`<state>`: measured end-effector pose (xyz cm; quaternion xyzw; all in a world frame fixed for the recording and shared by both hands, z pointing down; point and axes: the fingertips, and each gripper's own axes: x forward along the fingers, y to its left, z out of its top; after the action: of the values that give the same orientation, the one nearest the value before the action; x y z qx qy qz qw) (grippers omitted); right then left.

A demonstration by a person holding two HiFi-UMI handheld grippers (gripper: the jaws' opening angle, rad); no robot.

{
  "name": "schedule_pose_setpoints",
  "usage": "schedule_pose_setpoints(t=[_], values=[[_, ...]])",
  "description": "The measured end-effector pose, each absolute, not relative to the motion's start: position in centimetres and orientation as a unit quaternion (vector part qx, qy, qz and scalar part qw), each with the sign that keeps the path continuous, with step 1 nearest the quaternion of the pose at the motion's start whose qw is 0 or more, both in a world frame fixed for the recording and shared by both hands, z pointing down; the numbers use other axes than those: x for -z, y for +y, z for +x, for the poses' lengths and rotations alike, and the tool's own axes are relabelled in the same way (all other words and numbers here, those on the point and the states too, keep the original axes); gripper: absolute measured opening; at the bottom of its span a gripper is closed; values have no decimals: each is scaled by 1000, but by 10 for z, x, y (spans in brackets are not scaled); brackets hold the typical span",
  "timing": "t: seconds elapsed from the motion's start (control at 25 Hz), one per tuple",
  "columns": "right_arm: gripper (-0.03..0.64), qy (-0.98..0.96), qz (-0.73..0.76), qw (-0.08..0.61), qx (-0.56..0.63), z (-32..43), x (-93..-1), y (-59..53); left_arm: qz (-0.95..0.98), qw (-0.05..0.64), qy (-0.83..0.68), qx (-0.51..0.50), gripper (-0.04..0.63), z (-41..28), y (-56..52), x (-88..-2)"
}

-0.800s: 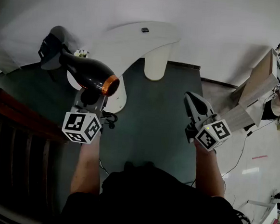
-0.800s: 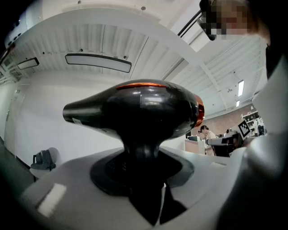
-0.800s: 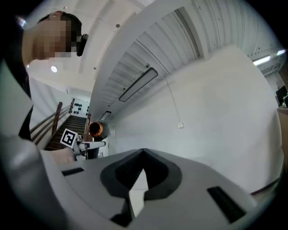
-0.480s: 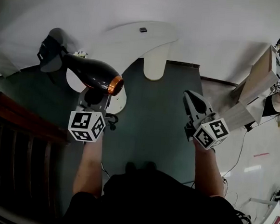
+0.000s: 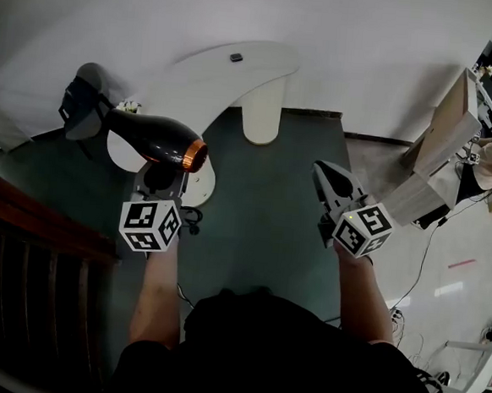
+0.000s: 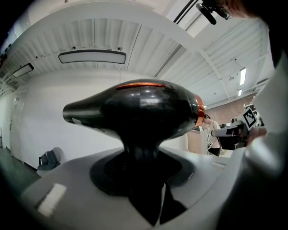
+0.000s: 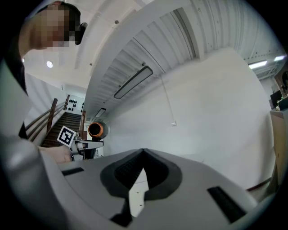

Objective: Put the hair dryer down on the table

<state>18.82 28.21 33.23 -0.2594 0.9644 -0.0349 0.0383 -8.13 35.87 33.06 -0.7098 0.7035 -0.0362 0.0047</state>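
Although the hair dryer [image 5: 153, 137] has tipped a little nearer to level over the last moment, it has hardly travelled. Its handle is clamped between the jaws of the left tool [image 5: 157, 178], which stand fairly wide around it. The black body lies crosswise just above the tool's tips, with the orange-ringed end toward the right tool's side. So it is not yet put down, and I judge the lowering is still to come. The white surface [image 5: 239, 72] reaches out ahead of the left tool, and the dryer seems to hang over its near edge. The right tool [image 5: 322, 174] waits well apart, jaws together on nothing. A pale label on the dryer's narrow end is too small to read, and no brand shows.
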Motion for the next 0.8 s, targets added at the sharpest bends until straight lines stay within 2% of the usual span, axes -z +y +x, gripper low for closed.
schedule_pose_setpoints(t=[0.32, 0.8], values=[[12, 960, -273, 37, 47, 225, -345, 278, -718, 10, 695, 26, 174, -47, 345, -327], [12, 959, -269, 11, 92, 216, -374, 231, -741, 1, 672, 18, 175, -44, 268, -339]])
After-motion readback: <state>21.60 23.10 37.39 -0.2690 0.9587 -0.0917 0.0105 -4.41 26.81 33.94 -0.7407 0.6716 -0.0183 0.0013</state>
